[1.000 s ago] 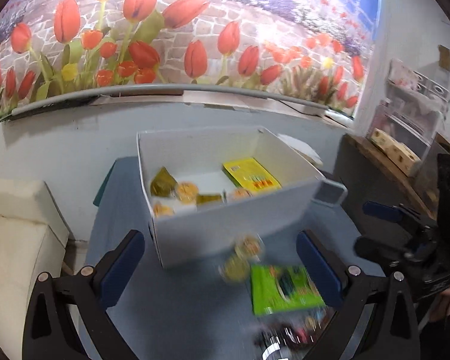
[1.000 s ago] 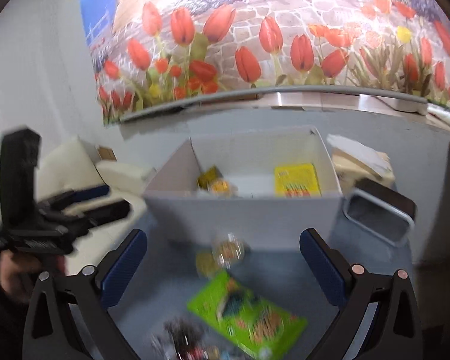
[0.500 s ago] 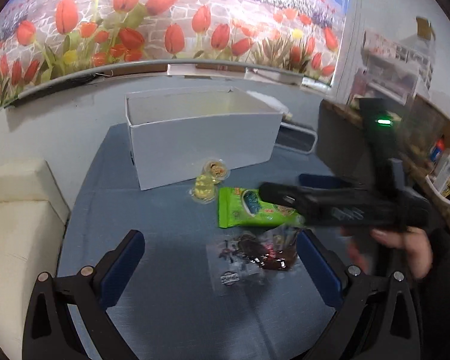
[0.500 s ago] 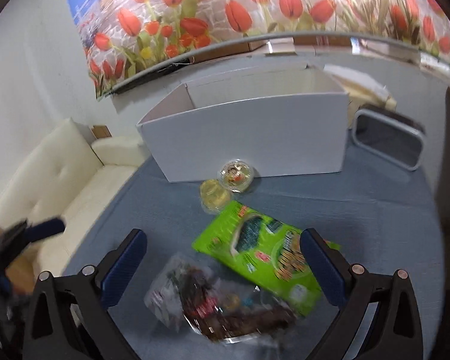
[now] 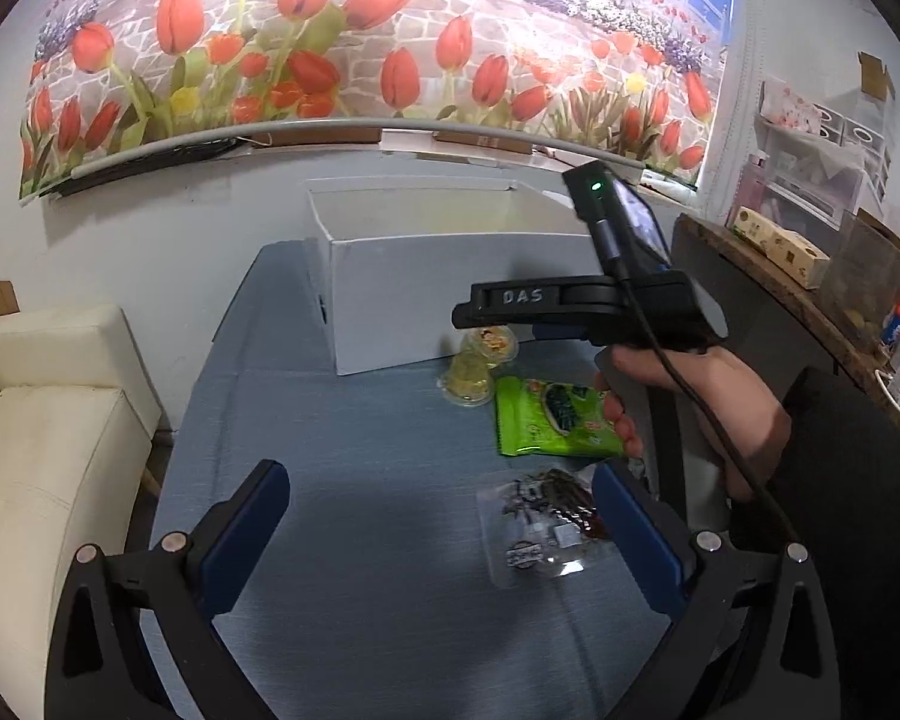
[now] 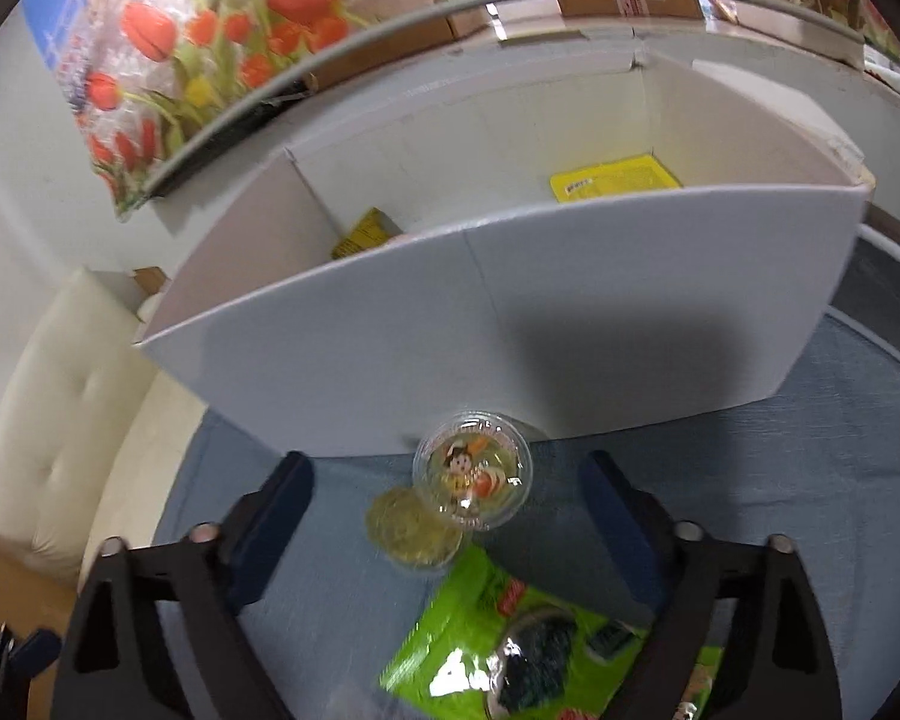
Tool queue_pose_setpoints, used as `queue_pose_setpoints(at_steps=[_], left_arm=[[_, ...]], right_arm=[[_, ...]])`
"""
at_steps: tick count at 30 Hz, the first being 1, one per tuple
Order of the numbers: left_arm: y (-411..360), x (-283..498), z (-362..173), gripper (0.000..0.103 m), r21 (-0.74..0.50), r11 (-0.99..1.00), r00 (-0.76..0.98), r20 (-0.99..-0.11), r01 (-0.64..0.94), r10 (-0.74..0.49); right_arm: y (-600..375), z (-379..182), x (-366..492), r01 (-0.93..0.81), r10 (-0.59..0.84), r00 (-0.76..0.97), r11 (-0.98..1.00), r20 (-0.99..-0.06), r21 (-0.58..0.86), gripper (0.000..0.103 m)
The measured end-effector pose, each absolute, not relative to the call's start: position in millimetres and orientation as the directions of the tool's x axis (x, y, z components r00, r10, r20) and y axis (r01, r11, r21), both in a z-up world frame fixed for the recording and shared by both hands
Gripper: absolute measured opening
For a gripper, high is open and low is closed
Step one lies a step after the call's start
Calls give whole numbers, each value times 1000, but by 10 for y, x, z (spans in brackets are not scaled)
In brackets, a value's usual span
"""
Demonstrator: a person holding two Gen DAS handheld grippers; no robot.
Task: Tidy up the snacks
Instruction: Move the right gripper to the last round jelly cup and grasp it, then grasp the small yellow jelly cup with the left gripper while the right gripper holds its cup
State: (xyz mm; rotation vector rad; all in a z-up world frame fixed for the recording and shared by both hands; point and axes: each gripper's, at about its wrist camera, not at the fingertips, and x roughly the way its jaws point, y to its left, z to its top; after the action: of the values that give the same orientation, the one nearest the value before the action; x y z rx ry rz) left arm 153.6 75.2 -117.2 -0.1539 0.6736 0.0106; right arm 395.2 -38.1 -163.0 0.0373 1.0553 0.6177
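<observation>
Two jelly cups lie between the closing jaws of the right gripper (image 6: pixel 447 501), whose pads touch neither: the cartoon-lid cup (image 6: pixel 473 471) leans on the front wall of the white box (image 6: pixel 510 324), and the plain yellow cup (image 6: pixel 414 531) sits just beside it. Left gripper (image 5: pixel 435 534) stands wide over bare blue tablecloth (image 5: pixel 360 462), holding nothing, with the clear snack pouch (image 5: pixel 540 522) near its right finger. Outward, a green snack bag (image 6: pixel 510 654) lies behind the cups, and a yellow packet (image 6: pixel 615 180) rests inside the box.
</observation>
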Motion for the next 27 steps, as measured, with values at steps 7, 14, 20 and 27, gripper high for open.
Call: queue_pose_setpoints(at_steps=[7, 14, 20, 27], left_arm=[[850, 1539, -1229, 103, -150, 985, 777, -629, -82, -31], [851, 1576, -1265, 103, -157, 984, 770, -637, -80, -39], [785, 1654, -1295, 103, -149, 987, 762, -645, -60, -51], [707, 1809, -1310, 103, -147, 988, 758, -649, -49, -59]], right_arm=[[-214, -1832, 3991, -456, 448, 319, 845, -835, 279, 62], [-238, -1818, 3974, -465, 465, 318, 836, -826, 291, 51], [-391, -1638, 3884, -492, 515, 325, 809, -793, 323, 51], [-785, -1255, 3752, -519, 610, 360, 759, -706, 392, 51]])
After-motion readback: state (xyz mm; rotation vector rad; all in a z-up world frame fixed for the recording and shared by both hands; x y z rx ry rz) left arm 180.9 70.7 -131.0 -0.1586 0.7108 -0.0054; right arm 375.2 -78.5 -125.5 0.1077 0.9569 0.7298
